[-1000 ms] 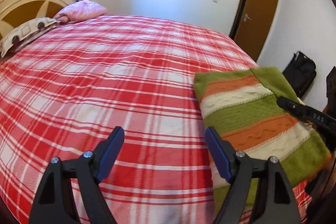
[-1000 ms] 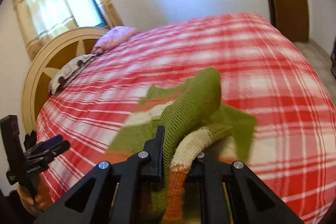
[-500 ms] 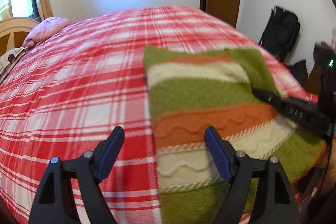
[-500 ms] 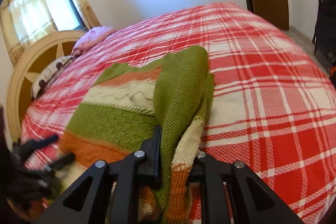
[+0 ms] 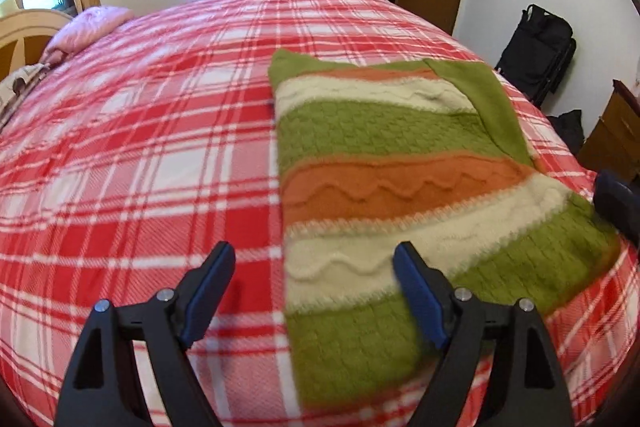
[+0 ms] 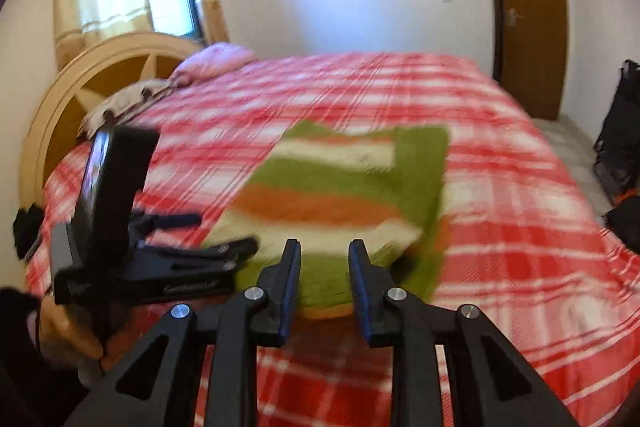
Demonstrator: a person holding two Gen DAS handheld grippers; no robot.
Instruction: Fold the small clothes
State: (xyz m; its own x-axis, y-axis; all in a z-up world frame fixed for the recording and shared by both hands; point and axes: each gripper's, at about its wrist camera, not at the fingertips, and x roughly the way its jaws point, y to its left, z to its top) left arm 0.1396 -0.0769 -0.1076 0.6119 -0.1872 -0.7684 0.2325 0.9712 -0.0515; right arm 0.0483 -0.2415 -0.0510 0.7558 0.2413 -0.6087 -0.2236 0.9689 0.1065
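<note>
Lying flat on the red-and-white plaid bedspread (image 5: pixel 140 155), near its front edge: a thick knitted sweater in green, orange and cream stripes (image 5: pixel 384 187), already doubled over, with a plain green sleeve (image 5: pixel 484 103) folded down its right side. Hovering at the sweater's near left edge, the left gripper (image 5: pixel 314 291), jaws gaping wide and opening a little more, gripping nothing. Opening just off the near hem, the right gripper (image 6: pixel 325 283), jaws parted only narrowly, no knit between them. Probably handling as soft, bulky and light, sagging and stretching when lifted by one point, yet not slipping in the pads. Best taking hold at the two near corners of the hem, pinching all layers together, then carrying them toward the far edge.
</note>
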